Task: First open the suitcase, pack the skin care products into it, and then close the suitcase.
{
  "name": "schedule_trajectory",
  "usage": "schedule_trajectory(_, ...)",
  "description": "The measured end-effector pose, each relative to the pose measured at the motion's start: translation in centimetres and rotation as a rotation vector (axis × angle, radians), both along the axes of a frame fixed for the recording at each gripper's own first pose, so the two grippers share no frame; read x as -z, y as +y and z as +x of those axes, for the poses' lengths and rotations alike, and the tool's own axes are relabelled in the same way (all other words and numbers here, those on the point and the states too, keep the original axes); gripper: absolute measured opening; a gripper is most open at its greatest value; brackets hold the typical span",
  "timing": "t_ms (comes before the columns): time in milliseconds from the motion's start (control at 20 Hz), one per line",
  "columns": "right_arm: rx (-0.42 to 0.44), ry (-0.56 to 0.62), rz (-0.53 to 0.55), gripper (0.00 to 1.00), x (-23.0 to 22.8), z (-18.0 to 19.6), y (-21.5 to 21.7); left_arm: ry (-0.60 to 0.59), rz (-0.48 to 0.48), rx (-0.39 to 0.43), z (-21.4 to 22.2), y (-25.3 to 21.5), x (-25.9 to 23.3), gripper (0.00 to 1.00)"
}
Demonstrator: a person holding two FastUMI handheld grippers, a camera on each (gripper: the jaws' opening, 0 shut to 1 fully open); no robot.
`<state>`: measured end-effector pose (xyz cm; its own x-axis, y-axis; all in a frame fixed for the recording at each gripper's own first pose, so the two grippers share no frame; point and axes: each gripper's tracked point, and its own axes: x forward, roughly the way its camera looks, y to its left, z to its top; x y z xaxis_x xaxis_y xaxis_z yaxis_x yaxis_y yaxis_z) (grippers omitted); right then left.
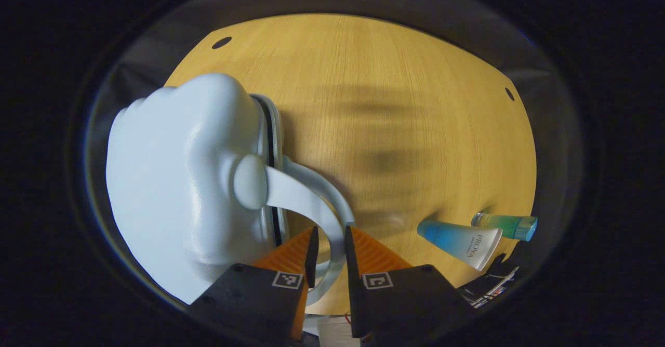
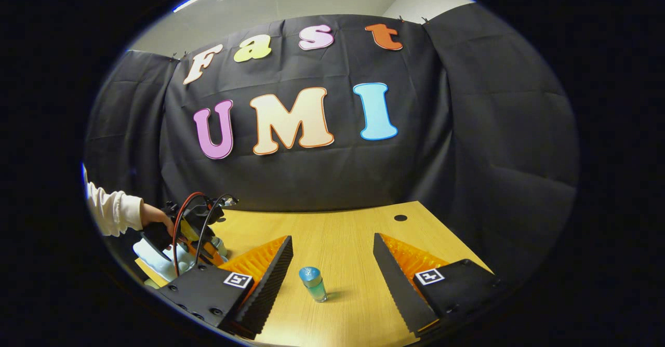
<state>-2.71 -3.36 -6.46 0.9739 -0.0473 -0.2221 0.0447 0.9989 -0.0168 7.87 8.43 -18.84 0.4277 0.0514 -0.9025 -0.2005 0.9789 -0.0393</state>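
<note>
- Seen from the left gripper view, a pale blue hard-shell suitcase (image 1: 182,181) lies closed on a round wooden table (image 1: 395,103), on the left side of the picture.
- Its curved handle (image 1: 322,207) arches out from the shell and passes between the fingers of the left gripper (image 1: 329,248), which sit close on either side of it; whether both press on it cannot be told.
- To the right on the table lie a blue-and-white tube (image 1: 462,240) and, just behind it, a green bottle (image 1: 506,225).
- From the right gripper view, the right gripper (image 2: 332,264) hovers with its fingers wide apart, holding nothing.
- A small capped bottle (image 2: 313,283) stands upright on the table between them.
- Far left, a hand (image 2: 156,217) in a pale sleeve (image 2: 111,212) holds the other gripper over the suitcase.
</note>
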Motion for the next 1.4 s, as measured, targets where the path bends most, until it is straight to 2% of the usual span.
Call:
schedule_trajectory(50, 0.000, 0.003, -0.001, 0.97, 0.1, -0.1, 0.0, 0.011, -0.014, -0.005, 0.0, -0.2, 0.3, 0.24)
schedule_trajectory(100, 0.000, 0.007, -0.002, 0.98, 0.2, 0.0, 0.0, 0.012, -0.008, -0.003, -0.1, -0.1, 0.3, 0.09)
schedule_trajectory(400, -0.015, 0.018, -0.008, 0.98, 0.6, 0.1, 0.4, -0.022, -0.018, 0.032, -0.1, -0.5, -0.8, 0.01)
schedule_trajectory(550, -0.025, 0.026, -0.005, 0.98, 0.8, 0.4, 0.7, -0.059, -0.029, 0.052, -0.3, -0.6, -2.0, 0.01)
schedule_trajectory(800, -0.063, 0.044, 0.016, 0.98, 1.3, 0.8, 2.0, -0.128, -0.106, 0.051, -0.9, -0.9, -4.7, 0.01)
schedule_trajectory(1000, -0.104, 0.055, 0.023, 0.98, 1.7, 1.3, 3.2, -0.203, -0.113, 0.060, -2.4, 0.0, -9.2, 0.01)
schedule_trajectory(1250, -0.154, 0.058, 0.034, 0.98, 2.0, 2.3, 5.0, -0.307, -0.138, 0.006, -6.1, 4.0, -16.1, 0.00)
schedule_trajectory(1400, -0.176, 0.057, 0.035, 0.98, 2.0, 2.8, 6.1, -0.372, -0.106, -0.047, -8.7, 8.4, -19.6, 0.01)
